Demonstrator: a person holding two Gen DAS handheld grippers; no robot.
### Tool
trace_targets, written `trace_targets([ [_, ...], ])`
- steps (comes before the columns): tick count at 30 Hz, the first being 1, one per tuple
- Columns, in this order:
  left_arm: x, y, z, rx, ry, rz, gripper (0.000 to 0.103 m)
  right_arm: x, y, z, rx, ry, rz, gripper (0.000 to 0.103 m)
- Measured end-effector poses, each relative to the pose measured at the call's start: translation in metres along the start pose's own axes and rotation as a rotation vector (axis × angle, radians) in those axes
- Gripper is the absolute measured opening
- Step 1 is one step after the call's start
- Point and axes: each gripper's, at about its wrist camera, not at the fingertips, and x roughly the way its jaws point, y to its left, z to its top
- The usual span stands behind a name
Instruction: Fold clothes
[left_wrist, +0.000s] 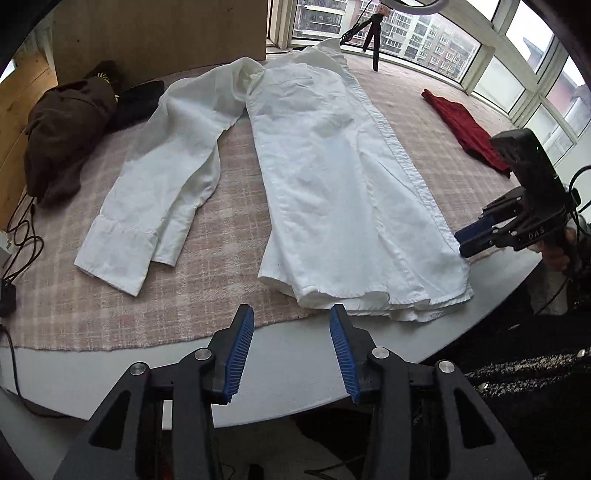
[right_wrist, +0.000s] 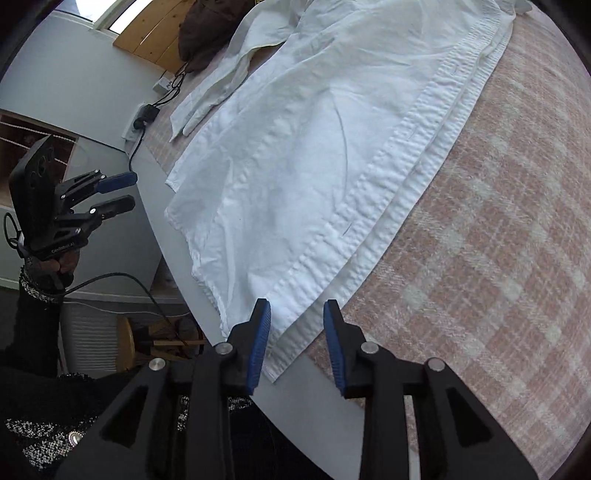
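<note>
A white shirt (left_wrist: 332, 177) lies flat on a pink checked cloth (left_wrist: 221, 236) that covers a pale worktop (left_wrist: 295, 362). In the left wrist view the shirt's body, folded in half lengthwise, runs from the top centre of the frame down to the lower right, its hem just above the left claw (left_wrist: 291, 350). One sleeve (left_wrist: 155, 192) spreads out to the left of the body, its cuff toward the lower left.

The left claw sits at the bottom centre of that view, released, its blue pads apart and nothing between them. It hangs over the bare worktop edge, just short of the hem and not touching it.

The right claw (left_wrist: 466, 240) enters from the right edge of the same view, right beside the shirt's lower right corner. In the right wrist view, the right claw (right_wrist: 297, 347) is at the bottom centre, released, with the shirt's corner showing in the gap beyond its parted pads; the pads do not press on it.

A brown garment (left_wrist: 62, 136) lies at the upper left of the left wrist view, a red garment (left_wrist: 465, 125) at the upper right, both well apart from the shirt.
</note>
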Motion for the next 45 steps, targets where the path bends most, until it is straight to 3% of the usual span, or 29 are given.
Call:
trace_targets([
  [5,0.022,0.003,0.018,0.087,0.038,-0.167,0.041,0.003,0.007,-0.014,0.183,-0.073,-0.055,0.030],
  [9,0.044,0.010,0.022,0.135,0.115,-0.215,0.035,-0.001,0.023,-0.027,0.274,-0.142,-0.129,0.030],
  [10,0.048,0.013,0.023,0.132,0.129,-0.231,0.030,-0.001,0.027,-0.030,0.287,-0.157,-0.141,0.030],
  [12,0.053,0.015,0.024,0.144,0.138,-0.264,0.002,0.003,0.034,-0.034,0.310,-0.176,-0.174,0.030],
  [16,0.051,0.015,0.030,0.177,0.131,-0.308,0.001,0.008,0.041,-0.039,0.346,-0.212,-0.203,0.028],
  [17,0.046,0.015,0.032,0.187,0.124,-0.310,0.001,0.008,0.042,-0.040,0.353,-0.224,-0.199,0.024],
  [18,0.038,0.016,0.035,0.186,0.104,-0.312,0.001,0.004,0.042,-0.042,0.357,-0.237,-0.189,0.006],
  [19,0.028,0.019,0.038,0.181,0.080,-0.316,0.001,-0.003,0.043,-0.043,0.365,-0.251,-0.187,0.006],
  [22,0.007,0.026,0.044,0.192,0.034,-0.313,0.001,-0.034,0.048,-0.052,0.372,-0.318,-0.204,0.006],
  [25,0.019,0.028,0.043,0.221,0.069,-0.275,0.001,-0.044,0.045,-0.059,0.421,-0.355,-0.143,0.010],
  [28,0.038,0.031,0.036,0.231,0.115,-0.263,0.001,-0.021,0.040,-0.063,0.492,-0.327,-0.126,0.019],
  [30,0.044,0.032,0.033,0.237,0.130,-0.255,0.001,-0.013,0.036,-0.064,0.508,-0.337,-0.131,0.019],
  [33,0.049,0.038,0.034,0.227,0.138,-0.246,0.001,0.002,0.026,-0.072,0.573,-0.349,-0.064,0.019],
  [38,0.043,0.052,0.042,0.171,0.119,-0.290,0.001,0.007,0.014,-0.087,0.634,-0.403,0.006,0.019],
  [43,0.047,0.038,0.039,0.255,0.152,-0.265,0.002,0.011,0.016,-0.078,0.618,-0.393,0.002,0.019],
  [45,0.048,0.034,0.034,0.289,0.165,-0.256,0.011,0.016,0.017,-0.074,0.610,-0.385,0.007,0.018],
])
